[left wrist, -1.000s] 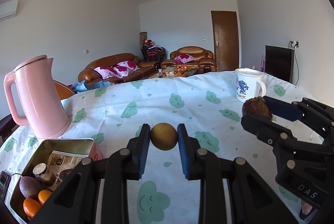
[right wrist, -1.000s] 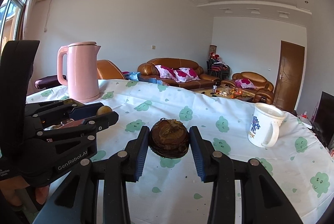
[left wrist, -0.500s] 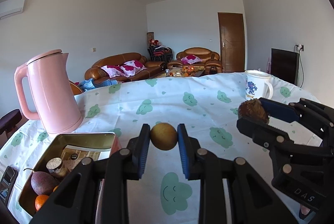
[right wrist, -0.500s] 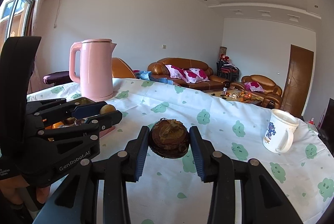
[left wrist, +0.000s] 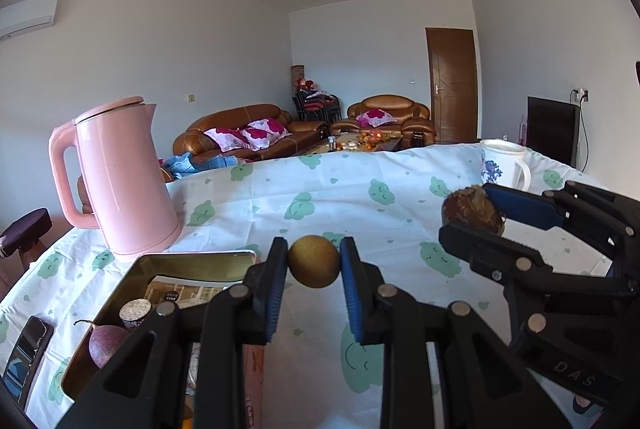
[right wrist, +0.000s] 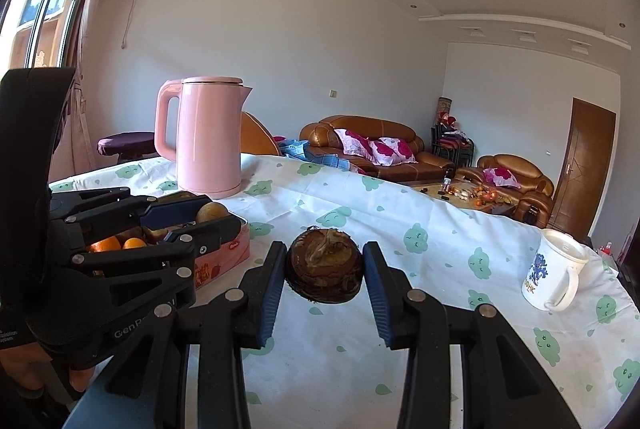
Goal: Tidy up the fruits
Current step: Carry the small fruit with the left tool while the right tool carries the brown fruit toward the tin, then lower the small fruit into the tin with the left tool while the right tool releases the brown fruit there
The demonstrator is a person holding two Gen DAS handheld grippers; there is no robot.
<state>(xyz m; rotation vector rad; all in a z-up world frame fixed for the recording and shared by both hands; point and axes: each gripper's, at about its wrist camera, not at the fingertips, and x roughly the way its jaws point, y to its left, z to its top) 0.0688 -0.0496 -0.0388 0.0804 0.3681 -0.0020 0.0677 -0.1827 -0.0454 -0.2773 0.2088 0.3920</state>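
My left gripper [left wrist: 314,265] is shut on a small round yellow-brown fruit [left wrist: 314,260], held above the table just right of the open metal tin [left wrist: 132,269]. The tin holds a purple passion fruit [left wrist: 105,345] and, in the right wrist view, oranges [right wrist: 116,243]. My right gripper [right wrist: 325,271] is shut on a dark brown wrinkled fruit [right wrist: 325,269], held above the tablecloth. It shows at the right in the left wrist view [left wrist: 472,211]. The left gripper and its fruit [right wrist: 210,212] show at the left in the right wrist view, over the tin.
A pink kettle [left wrist: 116,181] stands behind the tin. A white mug [right wrist: 554,277] stands at the table's right side. A phone [left wrist: 26,353] lies left of the tin. The table [left wrist: 360,197] has a white cloth with green cloud prints.
Both grippers have swung left toward the tin and kettle, each keeping hold of its fruit. The tin and kettle now sit closer to the middle of both views.
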